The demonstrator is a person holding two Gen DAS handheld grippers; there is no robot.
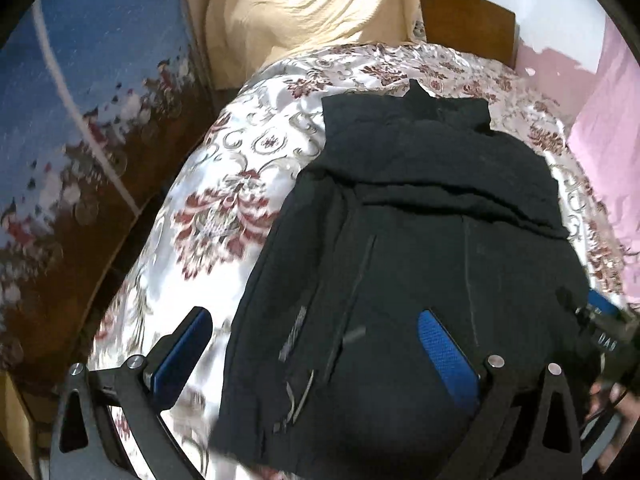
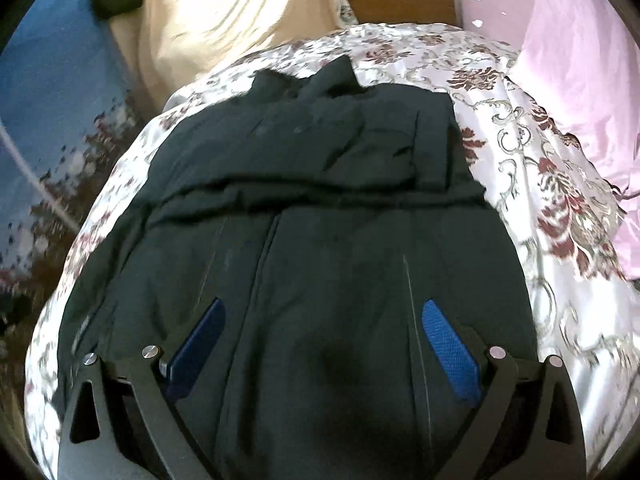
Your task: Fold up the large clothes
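A large black jacket point(image 1: 420, 248) lies spread on a floral bed cover point(image 1: 240, 184), its upper part folded down across the body. It fills the middle of the right wrist view point(image 2: 312, 240) too. My left gripper point(image 1: 316, 320) is open above the jacket's near left edge; its left finger is over the cover, its right over the jacket. My right gripper point(image 2: 324, 312) is open and empty, hovering over the jacket's lower middle. The right gripper's body shows at the right edge of the left wrist view point(image 1: 604, 336).
The floral cover point(image 2: 540, 184) spans the bed. A beige cloth point(image 1: 304, 8) hangs at the back by a wooden headboard point(image 1: 468, 20). A pink sheet point(image 2: 580, 60) lies at the right. A blue patterned panel point(image 1: 80, 100) stands at the left.
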